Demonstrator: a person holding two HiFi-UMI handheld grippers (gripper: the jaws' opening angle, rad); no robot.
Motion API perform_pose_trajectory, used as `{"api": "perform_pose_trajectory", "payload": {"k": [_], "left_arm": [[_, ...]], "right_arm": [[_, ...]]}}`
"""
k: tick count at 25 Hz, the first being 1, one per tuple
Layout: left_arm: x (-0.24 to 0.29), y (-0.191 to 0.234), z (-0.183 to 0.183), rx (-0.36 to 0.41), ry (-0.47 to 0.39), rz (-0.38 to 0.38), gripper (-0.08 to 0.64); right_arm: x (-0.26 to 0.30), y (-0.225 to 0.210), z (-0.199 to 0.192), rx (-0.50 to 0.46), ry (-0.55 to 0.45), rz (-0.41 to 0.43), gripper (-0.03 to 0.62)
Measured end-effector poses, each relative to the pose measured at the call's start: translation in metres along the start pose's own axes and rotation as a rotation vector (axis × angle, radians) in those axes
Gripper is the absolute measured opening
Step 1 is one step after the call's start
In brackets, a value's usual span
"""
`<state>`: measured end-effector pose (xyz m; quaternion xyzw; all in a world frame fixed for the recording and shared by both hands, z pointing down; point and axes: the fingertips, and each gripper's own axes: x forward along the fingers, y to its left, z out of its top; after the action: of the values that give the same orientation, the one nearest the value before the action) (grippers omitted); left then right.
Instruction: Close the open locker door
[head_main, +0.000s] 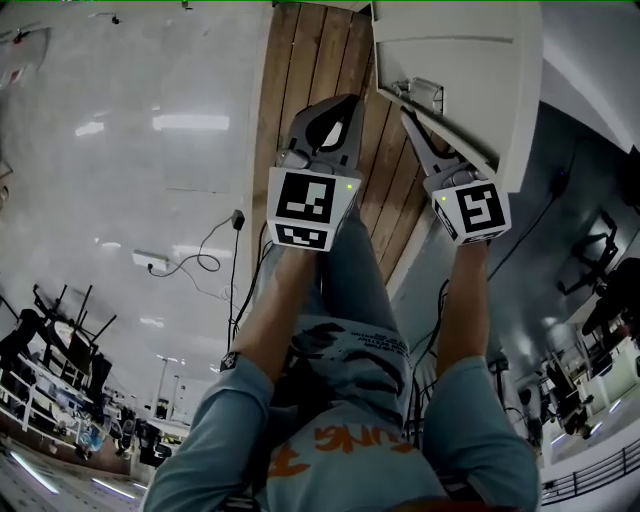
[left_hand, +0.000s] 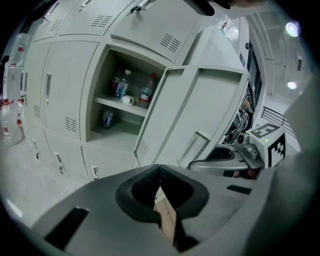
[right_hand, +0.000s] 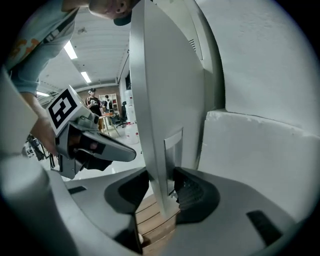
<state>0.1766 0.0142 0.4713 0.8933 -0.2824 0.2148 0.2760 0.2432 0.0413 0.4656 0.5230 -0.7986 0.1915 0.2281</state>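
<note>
Right tool (right_hand: 162, 176) is seen released in the right gripper view, the locker door (right_hand: 160, 100) edge standing between its spread jaws. Left tool (left_hand: 160, 172) is clenched empty, door ahead-right of it. Open compartment (left_hand: 100, 75) with bottles (left_hand: 146, 92) is shown only by the left gripper view; from the head view only the door is made out

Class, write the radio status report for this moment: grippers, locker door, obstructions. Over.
Left gripper shut, empty. Right gripper open, jaws either side of the locker door. Door stands open. Bottles on the shelf inside, none sticking out.
</note>
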Motion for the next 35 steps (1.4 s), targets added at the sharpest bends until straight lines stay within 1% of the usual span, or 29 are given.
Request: {"api": "perform_pose_trajectory", "payload": {"k": [3, 6, 9, 14, 19, 23, 26, 28, 31, 35], "left_arm": [[0.000, 0.007, 0.006, -0.014, -0.010, 0.020, 0.021], [-0.005, 0.026, 0.004, -0.030, -0.022, 0.050, 0.021], [-0.014, 0.046, 0.003, -0.045, -0.035, 0.087, 0.021], [-0.039, 0.079, 0.003, -0.068, -0.056, 0.166, 0.021], [-0.050, 0.101, 0.005, -0.078, -0.080, 0.222, 0.021], [-0.058, 0.116, 0.005, -0.095, -0.089, 0.250, 0.021], [-0.061, 0.127, 0.010, -0.111, -0.098, 0.264, 0.021], [-0.062, 0.129, 0.017, -0.107, -0.110, 0.268, 0.021], [-0.060, 0.133, 0.025, -0.088, -0.118, 0.259, 0.021], [-0.054, 0.152, 0.032, -0.076, -0.112, 0.249, 0.021]], "right_arm": [[0.003, 0.006, 0.010, -0.009, -0.009, 0.028, 0.167], [0.017, 0.022, 0.014, -0.024, -0.012, 0.056, 0.169], [0.032, 0.039, 0.018, -0.040, -0.012, 0.099, 0.168], [0.055, 0.065, 0.031, -0.062, -0.033, 0.145, 0.153], [0.079, 0.076, 0.048, -0.074, -0.066, 0.172, 0.141], [0.097, 0.087, 0.058, -0.084, -0.064, 0.196, 0.137], [0.110, 0.094, 0.067, -0.089, -0.061, 0.207, 0.130], [0.115, 0.095, 0.072, -0.094, -0.063, 0.206, 0.127], [0.124, 0.096, 0.079, -0.081, -0.077, 0.177, 0.124], [0.148, 0.096, 0.096, -0.030, -0.116, 0.138, 0.124]]}}
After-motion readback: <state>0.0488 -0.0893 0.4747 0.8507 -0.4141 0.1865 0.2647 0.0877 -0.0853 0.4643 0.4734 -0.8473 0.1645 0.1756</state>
